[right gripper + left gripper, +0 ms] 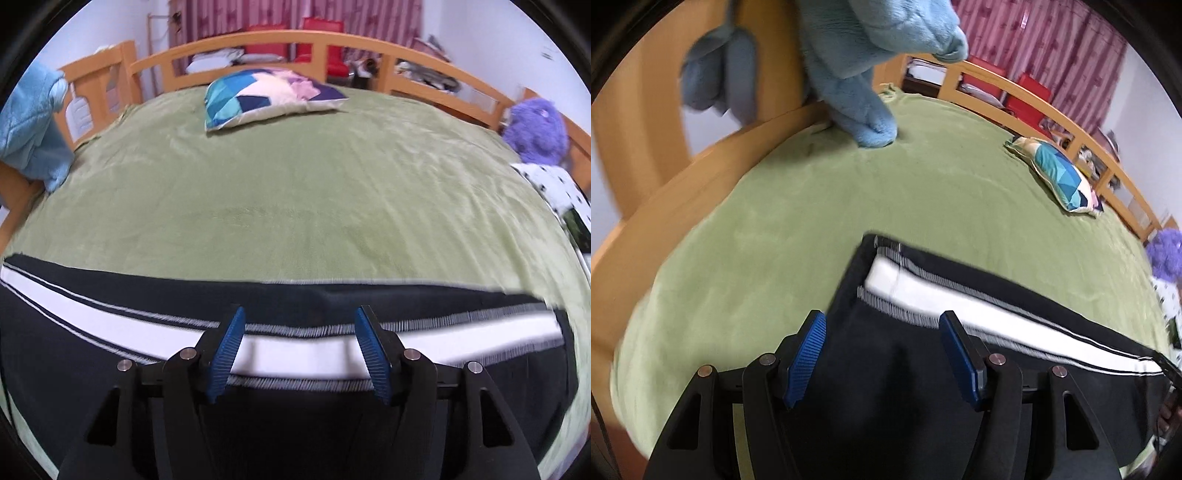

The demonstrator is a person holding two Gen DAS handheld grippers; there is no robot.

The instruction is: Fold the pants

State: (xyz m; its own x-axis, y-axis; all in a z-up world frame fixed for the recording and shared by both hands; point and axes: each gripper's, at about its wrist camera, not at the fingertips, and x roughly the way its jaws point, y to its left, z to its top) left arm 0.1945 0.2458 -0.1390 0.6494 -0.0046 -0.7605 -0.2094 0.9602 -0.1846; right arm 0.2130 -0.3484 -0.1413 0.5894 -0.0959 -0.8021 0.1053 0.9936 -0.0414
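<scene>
Black pants (886, 369) with a white side stripe lie flat on the green bed cover (849, 206). In the left wrist view their left end, with the stripe's ribbed grey edge, lies just past my left gripper (882, 325), which hovers open above the dark cloth with nothing between its blue pads. In the right wrist view the pants (110, 354) stretch across the whole near part of the bed. My right gripper (299, 321) stands open over the white stripe (295, 350), and no cloth is pinched in it.
A patchwork pillow (273, 96) lies at the far side of the bed, by the wooden rail (295, 40). A light blue fleece (857, 66) hangs over the left rail. A purple plush toy (535, 129) and spotted cloth (550, 184) sit at the right.
</scene>
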